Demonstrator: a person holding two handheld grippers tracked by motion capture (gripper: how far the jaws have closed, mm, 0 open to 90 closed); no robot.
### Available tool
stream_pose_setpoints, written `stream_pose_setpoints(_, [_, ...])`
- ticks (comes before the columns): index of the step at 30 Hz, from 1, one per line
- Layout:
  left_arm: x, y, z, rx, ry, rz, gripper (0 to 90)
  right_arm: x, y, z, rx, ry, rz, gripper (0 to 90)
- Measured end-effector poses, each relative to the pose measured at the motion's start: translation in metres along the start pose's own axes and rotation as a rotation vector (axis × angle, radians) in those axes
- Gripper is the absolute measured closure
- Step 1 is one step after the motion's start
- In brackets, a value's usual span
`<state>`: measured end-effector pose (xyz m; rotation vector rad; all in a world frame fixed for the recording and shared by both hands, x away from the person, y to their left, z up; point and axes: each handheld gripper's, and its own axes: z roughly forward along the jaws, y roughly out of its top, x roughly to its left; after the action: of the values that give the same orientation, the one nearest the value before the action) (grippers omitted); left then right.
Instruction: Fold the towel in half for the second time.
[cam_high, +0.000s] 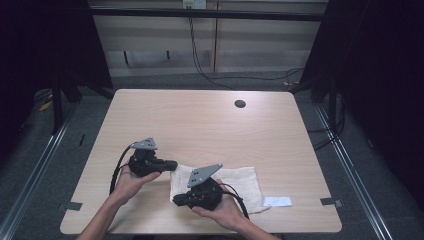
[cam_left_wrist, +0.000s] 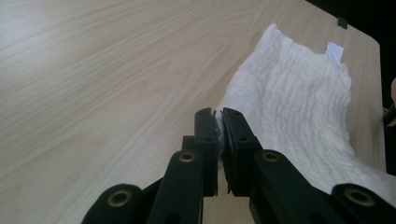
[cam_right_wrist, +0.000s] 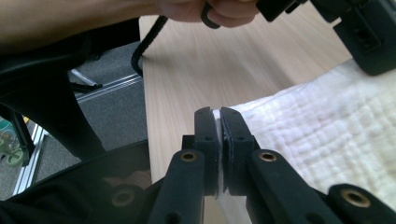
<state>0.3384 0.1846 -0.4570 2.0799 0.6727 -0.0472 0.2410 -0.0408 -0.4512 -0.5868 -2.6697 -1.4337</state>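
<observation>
The high view is dim and soft, its 9 and 3 o'clock sides sinking into black. The table (cam_high: 200, 120) is evenly lit from above, with faint shadows. In the left gripper view a pale glare spreads at 10 o'clock; the cloth (cam_left_wrist: 299, 98) nearly bleaches out. Both gripper views blur close up.
</observation>
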Motion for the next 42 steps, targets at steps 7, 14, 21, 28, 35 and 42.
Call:
stream_pose_setpoints(7, [0.006,0.003,-0.016,-0.023,0.006,-0.012,85.5,0.0,0.014,-0.001,-0.032,0.001,-0.007,86.4])
stream_pose_setpoints(14, [0.013,0.002,-0.029,-0.033,0.034,-0.039,85.6,0.0,0.03,0.005,-0.08,0.014,-0.003,86.5])
stream_pose_setpoints(21, [0.015,0.008,-0.043,-0.028,0.072,-0.012,85.6,0.002,0.044,0.014,-0.103,0.031,-0.015,86.5])
stream_pose_setpoints(28, [0.022,0.007,-0.063,-0.066,0.092,-0.035,85.6,0.001,0.055,0.016,-0.131,0.03,-0.017,86.5])
stream_pose_setpoints(35, [0.025,0.012,-0.083,-0.086,0.116,-0.052,85.7,0.001,0.069,0.016,-0.172,0.033,-0.028,86.5])
stream_pose_setpoints(42, [0.026,0.013,-0.081,-0.082,0.097,-0.071,85.3,0.003,0.072,0.016,-0.205,0.047,-0.029,86.5])
